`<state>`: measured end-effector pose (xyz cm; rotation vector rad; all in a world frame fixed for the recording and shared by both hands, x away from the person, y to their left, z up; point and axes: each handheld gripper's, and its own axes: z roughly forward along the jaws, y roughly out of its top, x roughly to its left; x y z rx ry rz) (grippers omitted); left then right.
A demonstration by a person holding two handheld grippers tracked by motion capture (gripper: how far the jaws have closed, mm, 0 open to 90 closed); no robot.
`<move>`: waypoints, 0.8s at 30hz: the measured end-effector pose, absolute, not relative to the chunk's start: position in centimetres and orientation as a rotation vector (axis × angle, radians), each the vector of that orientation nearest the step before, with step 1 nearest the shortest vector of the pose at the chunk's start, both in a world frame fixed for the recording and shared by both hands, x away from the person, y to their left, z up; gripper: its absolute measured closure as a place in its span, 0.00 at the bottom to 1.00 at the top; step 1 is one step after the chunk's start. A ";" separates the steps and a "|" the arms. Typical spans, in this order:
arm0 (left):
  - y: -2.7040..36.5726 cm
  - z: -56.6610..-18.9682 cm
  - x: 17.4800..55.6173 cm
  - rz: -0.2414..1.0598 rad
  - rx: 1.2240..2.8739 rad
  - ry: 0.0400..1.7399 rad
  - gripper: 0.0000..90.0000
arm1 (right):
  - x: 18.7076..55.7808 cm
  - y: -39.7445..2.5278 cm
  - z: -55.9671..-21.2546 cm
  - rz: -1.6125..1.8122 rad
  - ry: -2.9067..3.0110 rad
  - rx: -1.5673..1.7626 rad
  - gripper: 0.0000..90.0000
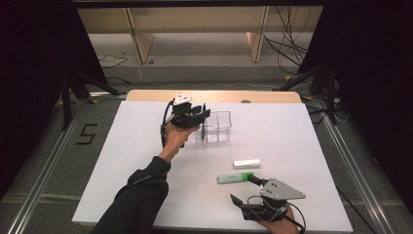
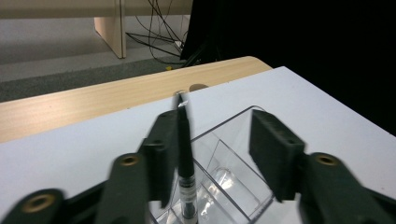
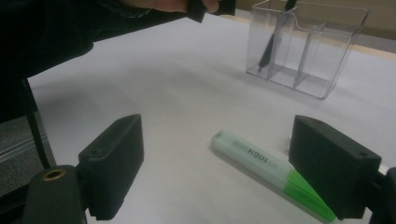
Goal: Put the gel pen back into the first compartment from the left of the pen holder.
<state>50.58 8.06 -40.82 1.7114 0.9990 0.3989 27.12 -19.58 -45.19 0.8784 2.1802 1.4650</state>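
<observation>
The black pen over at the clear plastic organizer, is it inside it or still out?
Inside. The black pen stands tilted in an end compartment of the clear plastic organizer, with the left tool open around it.

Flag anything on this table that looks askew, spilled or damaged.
Nothing is spilled or broken. The slim black pen leans tilted in an end compartment of the clear plastic organiser, beside the open left tongs. The green highlighter and small white eraser block lie loose on the white table.

Clear plastic organizer (image 1: 218,127), far centre of the white table, holds a black pen (image 2: 185,154) standing upright in its left compartment. Green highlighter (image 1: 234,178) (capped, printed "HIGH") lies near; white eraser (image 1: 246,163) just beyond.
</observation>
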 end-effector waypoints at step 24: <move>10.4 -39.1 45.0 0.231 1.820 0.910 0.22 | 27.3 -20.2 -45.1 1.472 2.160 0.910 0.21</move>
